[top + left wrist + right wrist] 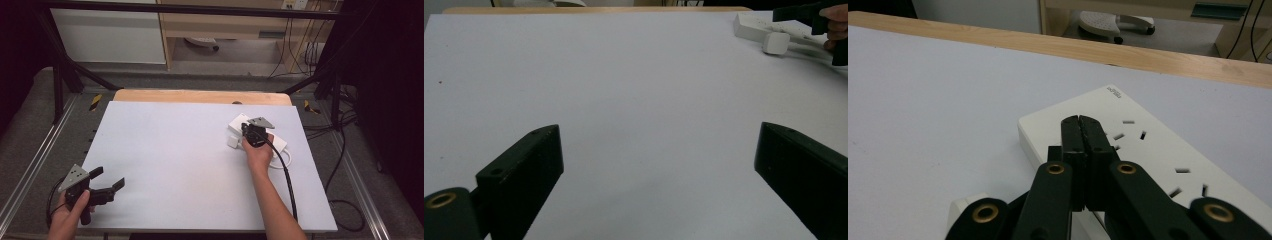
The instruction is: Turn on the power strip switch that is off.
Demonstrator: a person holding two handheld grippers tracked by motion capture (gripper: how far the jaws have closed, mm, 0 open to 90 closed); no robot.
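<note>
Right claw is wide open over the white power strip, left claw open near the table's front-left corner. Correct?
Not quite. The right claw is shut, jaws pressed together over the white power strip, as the right gripper view shows. The left claw is open near the front-left corner.

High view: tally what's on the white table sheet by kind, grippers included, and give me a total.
White power strip: 1
White plug adapter with its white cable: 1
Hand-held grippers: 2 (left gripper, jaws spread apart; right gripper, jaws closed over the strip)
Total: 4
</note>
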